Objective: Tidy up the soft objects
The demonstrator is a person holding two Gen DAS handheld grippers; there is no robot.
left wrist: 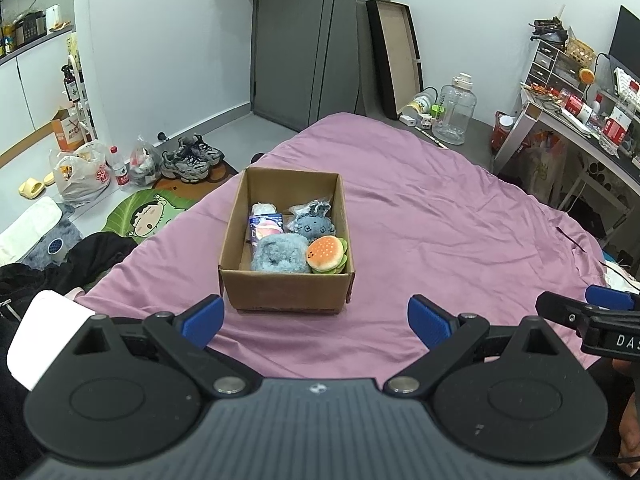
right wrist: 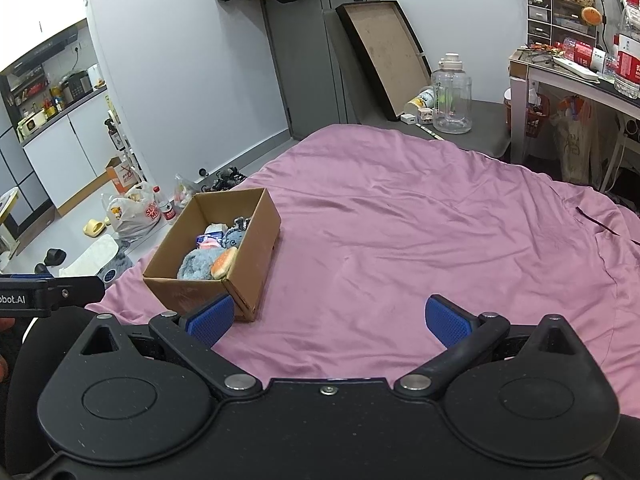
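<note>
A brown cardboard box (left wrist: 286, 290) stands on the purple bedsheet (left wrist: 440, 232). Inside lie a fluffy blue-grey plush (left wrist: 278, 256), a burger plush (left wrist: 326, 255), a grey animal plush (left wrist: 314, 226) and a wrapped pink-and-white item (left wrist: 264, 224). My left gripper (left wrist: 316, 322) is open and empty, just in front of the box. My right gripper (right wrist: 328, 320) is open and empty over the sheet, to the right of the box (right wrist: 244, 276). The burger plush (right wrist: 224, 263) and blue-grey plush (right wrist: 196, 266) also show in the right wrist view.
The bed's left edge drops to a floor with shoes (left wrist: 192, 158), plastic bags (left wrist: 80, 176) and a cartoon mat (left wrist: 148, 216). A large clear water jug (left wrist: 454, 110) stands beyond the bed's far end. A cluttered desk (left wrist: 580, 120) is at the right.
</note>
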